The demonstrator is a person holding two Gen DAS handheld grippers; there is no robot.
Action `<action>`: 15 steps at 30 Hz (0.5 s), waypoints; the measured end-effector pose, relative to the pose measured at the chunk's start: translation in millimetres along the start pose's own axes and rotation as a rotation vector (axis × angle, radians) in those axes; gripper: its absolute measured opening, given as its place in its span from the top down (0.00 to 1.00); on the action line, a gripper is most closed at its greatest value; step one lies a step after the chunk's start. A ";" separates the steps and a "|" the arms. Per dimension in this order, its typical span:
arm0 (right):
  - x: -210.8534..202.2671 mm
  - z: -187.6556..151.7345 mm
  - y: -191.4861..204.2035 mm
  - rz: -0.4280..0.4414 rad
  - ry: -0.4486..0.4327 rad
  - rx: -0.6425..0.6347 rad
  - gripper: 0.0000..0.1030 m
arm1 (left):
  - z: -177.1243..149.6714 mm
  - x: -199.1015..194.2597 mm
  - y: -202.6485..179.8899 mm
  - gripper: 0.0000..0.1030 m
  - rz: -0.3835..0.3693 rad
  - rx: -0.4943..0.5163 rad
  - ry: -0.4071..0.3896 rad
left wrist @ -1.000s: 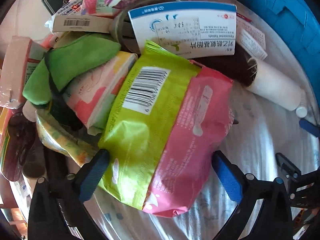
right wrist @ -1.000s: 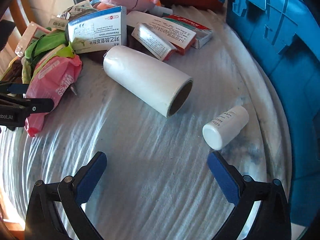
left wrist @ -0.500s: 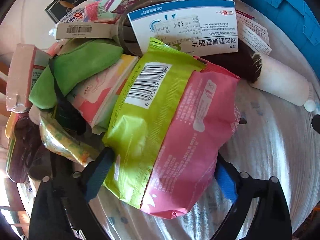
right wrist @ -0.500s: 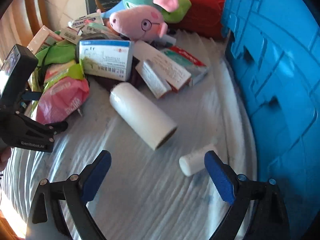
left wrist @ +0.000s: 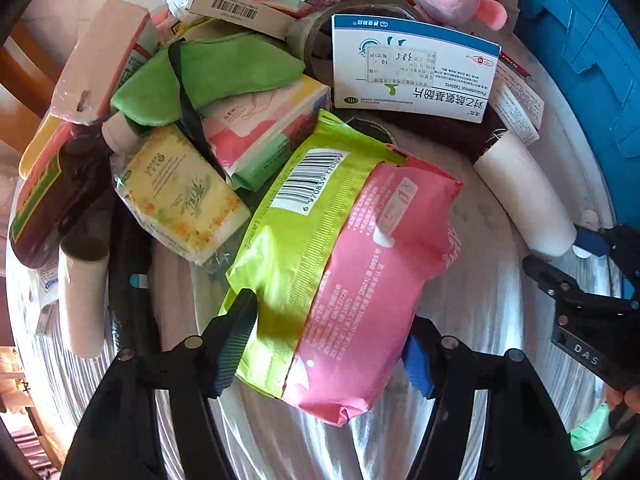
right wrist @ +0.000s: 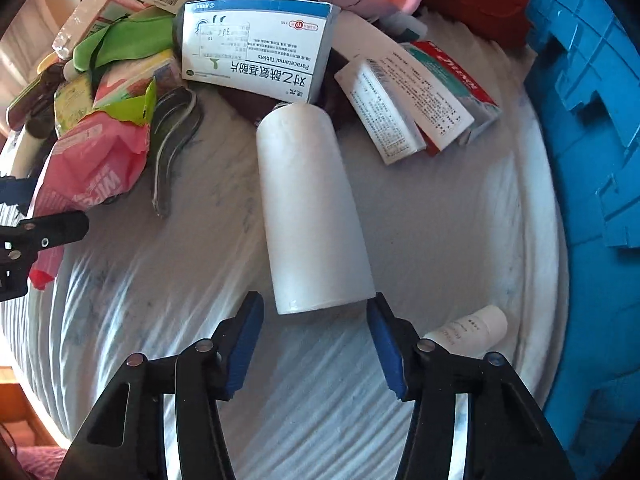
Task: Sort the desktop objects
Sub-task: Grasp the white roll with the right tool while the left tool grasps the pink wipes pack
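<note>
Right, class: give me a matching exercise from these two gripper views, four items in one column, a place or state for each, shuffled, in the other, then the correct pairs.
Items
1. wipes pack
2. white roll
3. small white bottle
4. paracetamol box

Places or states
A. lies beside the right-hand finger of the right gripper
B. propped up on the pile, label upside down
C. between the closing jaws of the left gripper
D. its near end sits between the right gripper's closing jaws

Pairs: 1-C, 2-D, 3-A, 4-B

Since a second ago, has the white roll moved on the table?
Cannot tell. The white roll looks re-angled, but its far end still lies by the paracetamol box, so the camera's own turn may explain it.
</note>
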State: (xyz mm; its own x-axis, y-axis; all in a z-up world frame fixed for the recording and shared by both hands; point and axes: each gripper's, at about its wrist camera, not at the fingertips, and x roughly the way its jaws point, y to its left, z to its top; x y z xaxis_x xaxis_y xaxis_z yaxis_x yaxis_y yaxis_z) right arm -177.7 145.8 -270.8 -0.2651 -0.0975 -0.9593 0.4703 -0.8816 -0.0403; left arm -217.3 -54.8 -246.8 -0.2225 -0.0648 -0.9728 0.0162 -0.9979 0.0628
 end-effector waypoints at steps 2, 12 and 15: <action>-5.2 7.5 -1.9 -0.016 -0.012 0.001 0.41 | 7.1 7.1 -2.7 0.24 0.019 0.017 0.002; 16.3 52.4 15.6 -0.053 0.043 -0.042 0.52 | 18.5 16.7 -6.8 0.32 0.139 0.094 -0.037; 15.8 53.8 23.4 -0.053 0.046 -0.047 0.57 | 18.6 2.6 0.3 0.46 0.131 0.106 -0.058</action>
State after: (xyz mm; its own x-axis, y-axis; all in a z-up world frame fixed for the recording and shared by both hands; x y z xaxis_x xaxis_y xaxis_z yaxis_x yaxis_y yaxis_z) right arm -216.2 98.8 -271.9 -0.2525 -0.0291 -0.9671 0.4960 -0.8621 -0.1035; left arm -236.0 -55.3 -245.1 -0.2814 -0.1917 -0.9402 -0.0533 -0.9752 0.2147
